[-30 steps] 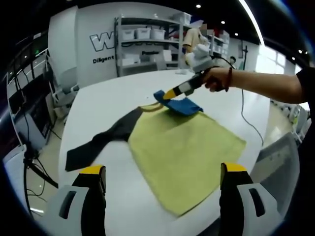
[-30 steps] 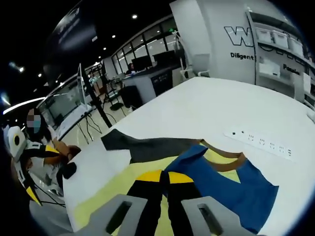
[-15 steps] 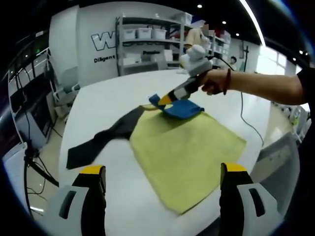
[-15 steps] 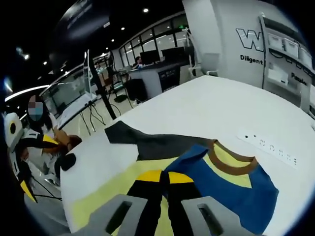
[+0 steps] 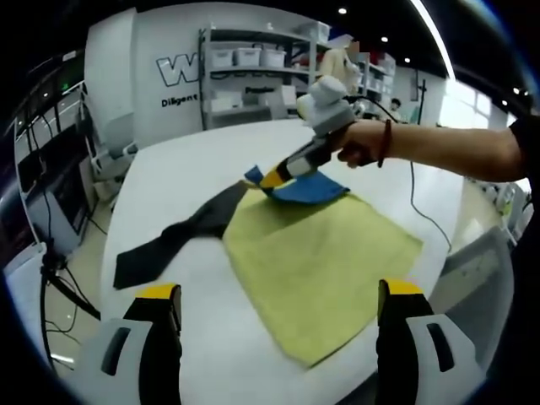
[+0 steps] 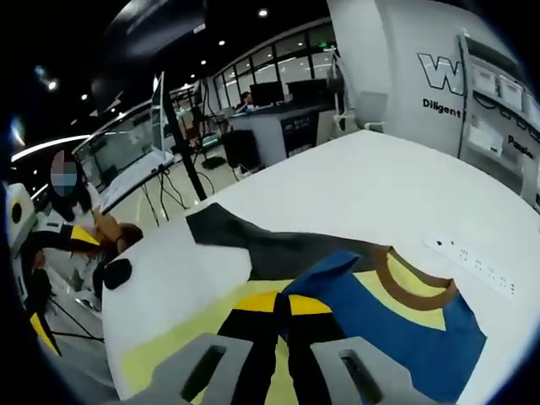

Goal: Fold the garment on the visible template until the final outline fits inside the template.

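Seen along my left gripper, the garment lies spread on the white table, its yellow body toward me and its dark sleeve trailing off to the left. My left jaws stand wide apart with nothing between them, hanging short of the near hem. Across the cloth my right gripper, held in my right hand, pinches the blue sleeve, which is doubled over onto the yellow near the collar.

Along my right gripper, the jaws are pressed together on the edge of the blue sleeve; the brown collar curves just beyond, and the dark sleeve stretches away over the table. A white power strip lies past the collar, apart from the cloth. I cannot make out any template outline on the tabletop.

My judgement: this is the sleeve fold. To do it well I should carry the blue sleeve low across the chest, lay it flat without dragging the body, and release only once its edge lies inside the yellow panel.
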Tool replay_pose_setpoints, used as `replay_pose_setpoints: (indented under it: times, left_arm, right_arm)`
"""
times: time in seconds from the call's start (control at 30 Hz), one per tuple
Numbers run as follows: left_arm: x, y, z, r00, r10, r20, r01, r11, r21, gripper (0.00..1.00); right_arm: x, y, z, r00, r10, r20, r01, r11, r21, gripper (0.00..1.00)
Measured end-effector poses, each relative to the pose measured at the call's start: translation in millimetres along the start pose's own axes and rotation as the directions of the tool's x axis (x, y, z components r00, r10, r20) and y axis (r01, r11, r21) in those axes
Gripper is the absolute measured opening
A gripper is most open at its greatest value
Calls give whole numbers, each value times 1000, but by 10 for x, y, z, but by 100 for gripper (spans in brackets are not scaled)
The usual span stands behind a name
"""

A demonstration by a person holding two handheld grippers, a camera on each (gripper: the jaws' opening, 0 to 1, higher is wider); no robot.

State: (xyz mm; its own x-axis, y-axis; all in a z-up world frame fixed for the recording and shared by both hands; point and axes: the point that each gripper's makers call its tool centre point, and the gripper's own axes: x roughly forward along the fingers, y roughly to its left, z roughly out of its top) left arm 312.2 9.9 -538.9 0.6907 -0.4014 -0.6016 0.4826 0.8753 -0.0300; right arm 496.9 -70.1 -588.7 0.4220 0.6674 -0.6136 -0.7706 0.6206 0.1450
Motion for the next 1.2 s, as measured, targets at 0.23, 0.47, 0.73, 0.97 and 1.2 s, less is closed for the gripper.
replay_pose_setpoints:
  times: [0.23, 0.47, 0.73, 0.97, 1.2]
  left_arm:
    - [-12, 8, -7, 1000, 1, 2, -1, 1000, -1, 97]
    - [-2, -4, -45, 1000, -5, 2, 5, 1000, -6, 97]
    - [13, 24, -93, 1000, 0, -4, 0, 1000, -8, 97]
    - [34, 59, -129, 1000, 2, -8, -2, 1000, -16, 97]
    - [62, 69, -140, 1000, -1, -13, 1, 1000, -15, 98]
  right_arm:
    - [84, 26, -107, 999, -4, -34, 3, 1000, -29, 0]
    - [209, 38, -227, 998, -17, -68, 11, 996, -86, 0]
    - [359, 78, -352, 995, -17, -98, 5, 993, -116, 0]
    - [458, 79, -423, 995, -12, -104, 2, 995, -96, 0]
    - [484, 82, -411, 997, -14, -73, 11, 999, -38, 0]
